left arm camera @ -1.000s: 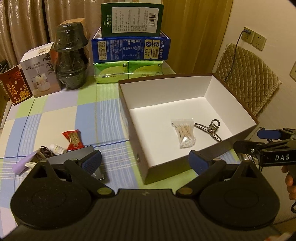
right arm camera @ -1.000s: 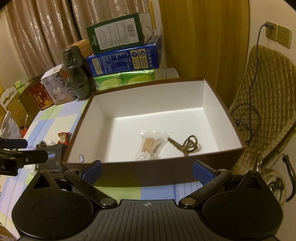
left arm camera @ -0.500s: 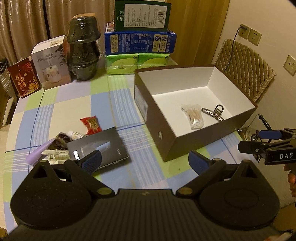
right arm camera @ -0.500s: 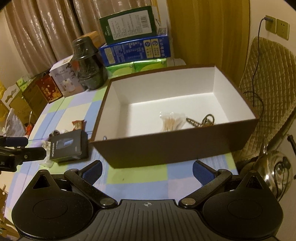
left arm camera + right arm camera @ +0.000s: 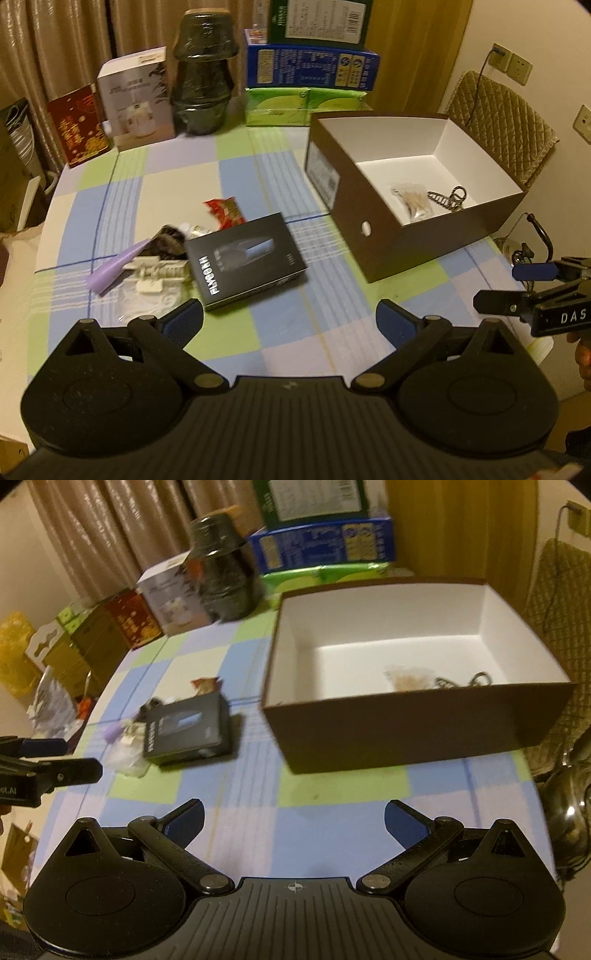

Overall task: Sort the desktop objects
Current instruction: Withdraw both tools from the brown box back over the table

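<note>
The left gripper is held level, its two blue-padded fingers spread wide with nothing between them. The right gripper is posed the same way, fingers wide apart and holding nothing. Each sees the other's fingertips at its outer side, roughly level and well apart.

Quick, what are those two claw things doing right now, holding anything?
Left gripper: jaws open, holding nothing.
Right gripper: jaws open, holding nothing.
</note>
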Tool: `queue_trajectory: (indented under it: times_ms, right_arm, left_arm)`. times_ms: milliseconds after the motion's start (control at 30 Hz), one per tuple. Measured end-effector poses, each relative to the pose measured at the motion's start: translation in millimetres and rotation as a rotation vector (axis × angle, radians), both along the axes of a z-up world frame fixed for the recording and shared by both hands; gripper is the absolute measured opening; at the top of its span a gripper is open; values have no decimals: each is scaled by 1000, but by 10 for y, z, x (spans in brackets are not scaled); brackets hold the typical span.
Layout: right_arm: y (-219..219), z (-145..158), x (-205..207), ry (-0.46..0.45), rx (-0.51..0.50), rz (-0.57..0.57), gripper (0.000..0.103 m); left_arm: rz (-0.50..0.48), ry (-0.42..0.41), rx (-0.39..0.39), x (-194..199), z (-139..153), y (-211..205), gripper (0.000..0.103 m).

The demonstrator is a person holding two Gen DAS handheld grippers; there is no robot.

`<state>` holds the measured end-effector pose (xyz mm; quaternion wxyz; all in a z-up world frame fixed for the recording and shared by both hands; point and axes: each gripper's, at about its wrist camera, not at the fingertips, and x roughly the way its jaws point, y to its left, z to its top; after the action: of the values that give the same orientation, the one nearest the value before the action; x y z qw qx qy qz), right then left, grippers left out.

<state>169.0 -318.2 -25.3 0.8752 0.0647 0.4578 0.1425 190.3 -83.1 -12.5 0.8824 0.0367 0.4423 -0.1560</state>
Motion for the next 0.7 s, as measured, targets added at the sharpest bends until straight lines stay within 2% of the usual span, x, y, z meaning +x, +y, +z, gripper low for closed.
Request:
queue_trajectory:
  times_ms: [700]
  right_arm:
    - [884, -173, 114, -3, 33, 141, 101]
  left_arm:
    - [171, -2, 21, -146, -68, 891, 98]
